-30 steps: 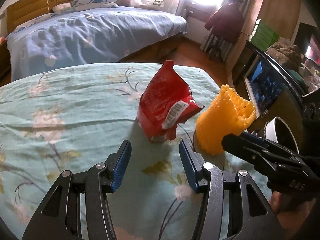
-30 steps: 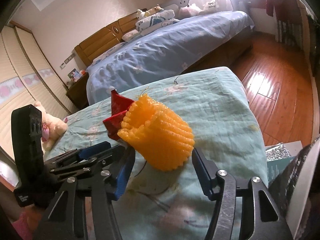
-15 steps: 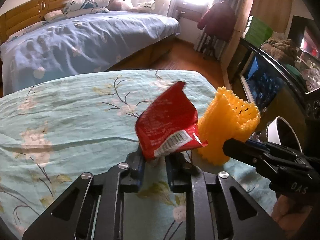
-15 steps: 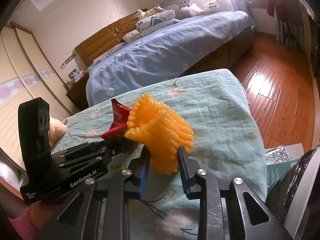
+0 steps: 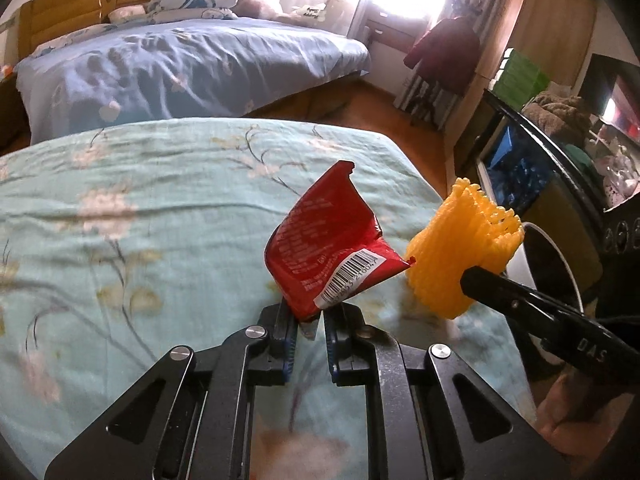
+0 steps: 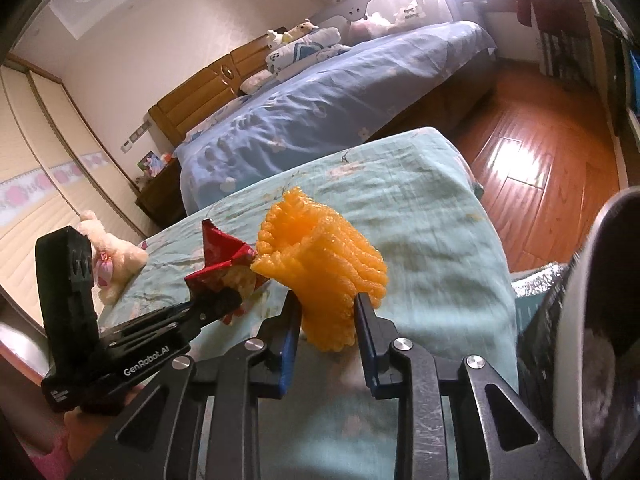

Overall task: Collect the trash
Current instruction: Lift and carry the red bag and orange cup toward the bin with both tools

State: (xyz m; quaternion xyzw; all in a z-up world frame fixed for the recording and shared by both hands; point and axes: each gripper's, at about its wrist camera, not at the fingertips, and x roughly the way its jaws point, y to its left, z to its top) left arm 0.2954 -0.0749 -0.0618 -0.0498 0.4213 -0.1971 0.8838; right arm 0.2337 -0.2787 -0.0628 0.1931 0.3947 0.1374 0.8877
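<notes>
My left gripper [image 5: 309,330] is shut on the lower edge of a red snack wrapper [image 5: 326,254] and holds it a little above the teal flowered bedcover [image 5: 140,208]. My right gripper [image 6: 326,322] is shut on an orange foam fruit net [image 6: 320,256], also lifted off the cover. The two pieces hang side by side, almost touching. The net also shows in the left wrist view [image 5: 460,252], and the wrapper [image 6: 218,258] and left gripper [image 6: 224,300] show in the right wrist view.
A white-rimmed bin with a black liner [image 6: 600,320] stands at the right beside the bedcover's edge; it also shows in the left wrist view [image 5: 552,256]. A blue bed [image 5: 180,64] lies beyond. A plush toy [image 6: 108,256] sits at the left. Wooden floor [image 6: 532,152] is at the right.
Both grippers closed, the left on the red wrapper and the right on the orange net, and lifted them off the cover. They have shifted slightly to the right, toward the bin.
</notes>
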